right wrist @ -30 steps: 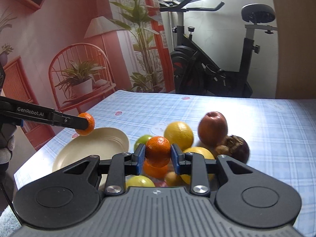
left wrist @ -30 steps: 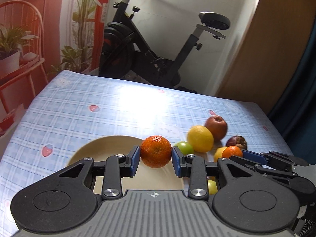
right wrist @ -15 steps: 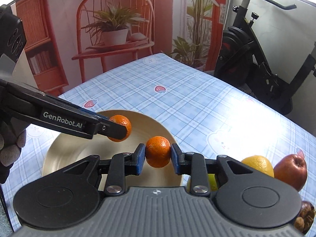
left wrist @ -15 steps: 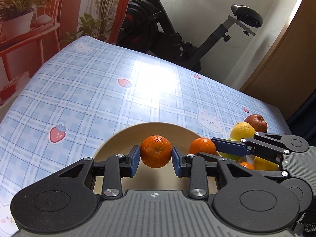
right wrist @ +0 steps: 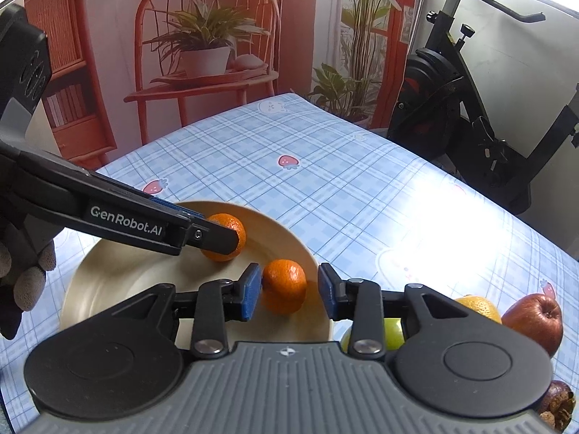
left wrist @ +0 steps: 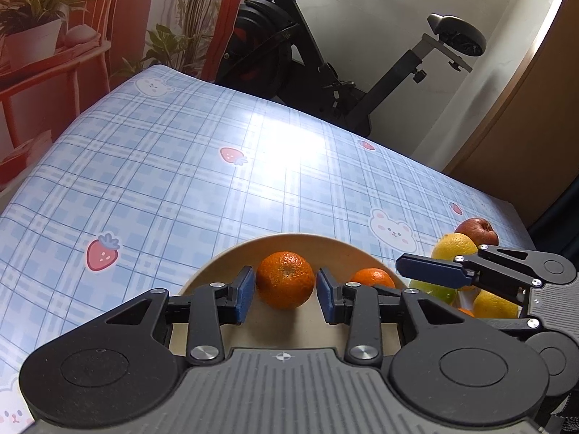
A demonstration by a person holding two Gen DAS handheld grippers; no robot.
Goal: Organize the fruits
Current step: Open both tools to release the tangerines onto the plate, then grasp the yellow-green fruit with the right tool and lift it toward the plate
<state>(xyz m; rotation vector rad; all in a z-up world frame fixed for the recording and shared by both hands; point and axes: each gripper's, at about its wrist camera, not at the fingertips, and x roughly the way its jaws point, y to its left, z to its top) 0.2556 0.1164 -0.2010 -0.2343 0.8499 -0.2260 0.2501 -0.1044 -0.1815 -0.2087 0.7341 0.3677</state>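
A beige plate [left wrist: 296,244] [right wrist: 108,275] lies on the blue checked tablecloth. Two mandarins rest in it. My left gripper [left wrist: 285,294] is open around one mandarin [left wrist: 286,279], with small gaps on both sides; it also shows in the right wrist view [right wrist: 231,229] behind the left finger. My right gripper [right wrist: 289,294] is open around the other mandarin [right wrist: 284,285] [left wrist: 372,277], which touches the left pad with a gap on the right. A pile of fruit sits right of the plate: red apple [left wrist: 476,229] [right wrist: 533,318], lemon [left wrist: 454,247], green fruit [right wrist: 392,329].
A dark brown fruit [right wrist: 559,399] lies at the far right. An exercise bike [left wrist: 325,47] stands behind the table. A red chair with a potted plant [right wrist: 206,47] stands beyond the table's far left edge. A gloved hand [right wrist: 25,271] holds the left gripper.
Both grippers lowered their mandarins into the plate and opened their jaws. The mandarins now rest on the plate, released.
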